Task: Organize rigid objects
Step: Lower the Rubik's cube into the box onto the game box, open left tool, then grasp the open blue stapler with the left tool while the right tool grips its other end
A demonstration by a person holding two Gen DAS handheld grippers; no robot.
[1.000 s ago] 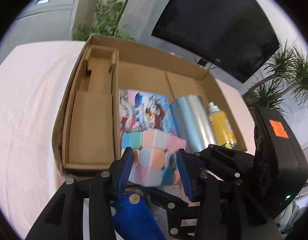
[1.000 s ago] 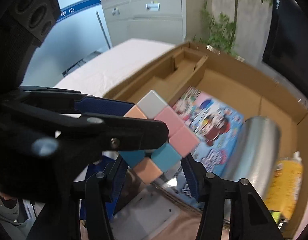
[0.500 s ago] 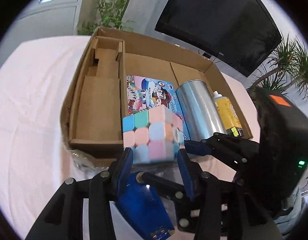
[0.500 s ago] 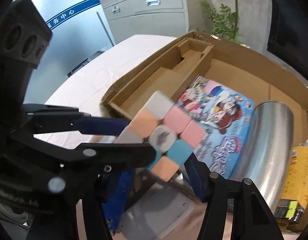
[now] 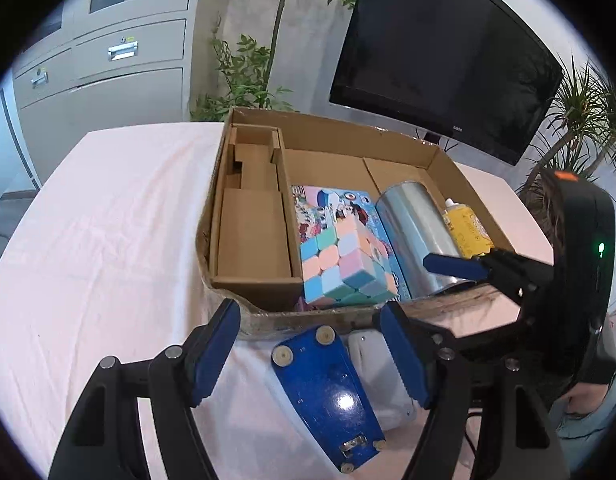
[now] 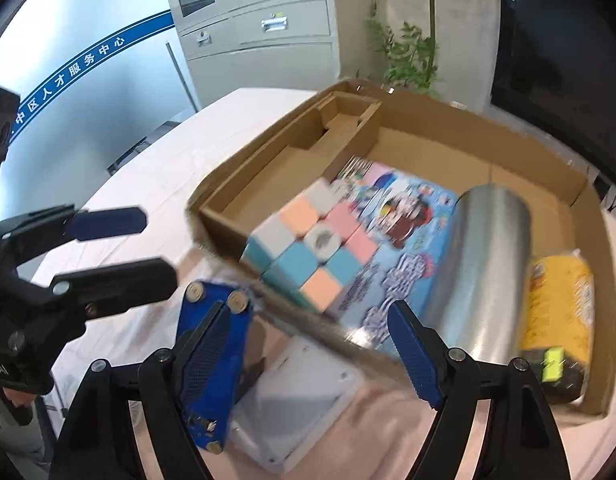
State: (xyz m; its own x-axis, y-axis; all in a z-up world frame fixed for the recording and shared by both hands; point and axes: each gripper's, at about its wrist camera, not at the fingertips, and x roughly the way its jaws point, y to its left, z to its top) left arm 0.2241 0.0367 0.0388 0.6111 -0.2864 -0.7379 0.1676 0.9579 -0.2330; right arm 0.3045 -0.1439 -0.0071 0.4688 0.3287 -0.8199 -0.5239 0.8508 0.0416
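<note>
- Your left gripper (image 5: 310,350) has just been opening; its blue pads stand spread with nothing between them.
- Your right gripper (image 6: 312,350) has likewise just been opening and grips nothing.
- The pastel cube (image 5: 344,266) rests on the picture box (image 5: 332,208) inside the cardboard tray (image 5: 372,142), beside a silver can (image 5: 416,240).
- A pale pink cloth (image 5: 107,220) covers the table; grey cabinets (image 5: 119,76), plants and a dark monitor (image 5: 440,52) stand behind.

Blue wall stripe (image 6: 79,64) reads "中区人才服务中心"; other labels too blurred.
</note>
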